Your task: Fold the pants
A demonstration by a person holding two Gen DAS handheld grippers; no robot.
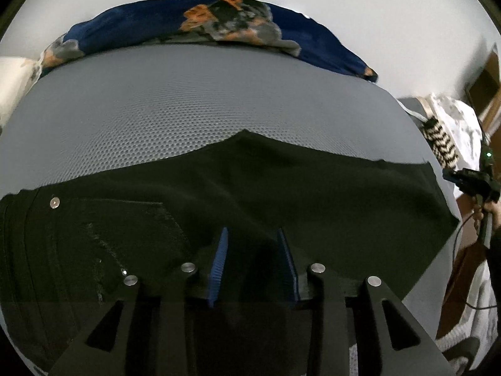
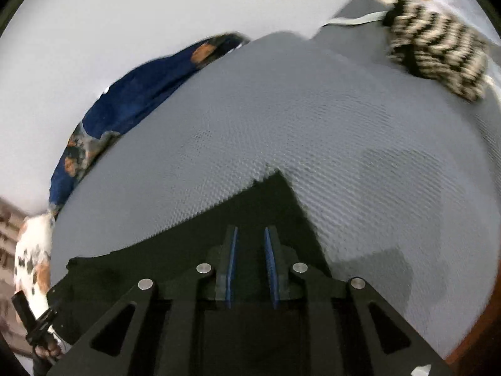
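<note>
Black pants lie spread across the near part of a grey mesh bed surface; a pocket with a silver rivet shows at the left. My left gripper hovers low over the pants' middle, its blue-padded fingers apart with nothing between them. In the right wrist view a corner of the pants points away over the grey surface. My right gripper sits over that corner, its blue pads a narrow gap apart, with no cloth clearly pinched.
A blue blanket with orange and grey print lies bunched along the bed's far edge by the white wall, also in the right wrist view. A black-and-white striped cloth lies at the far right corner. The other hand-held gripper shows at the right.
</note>
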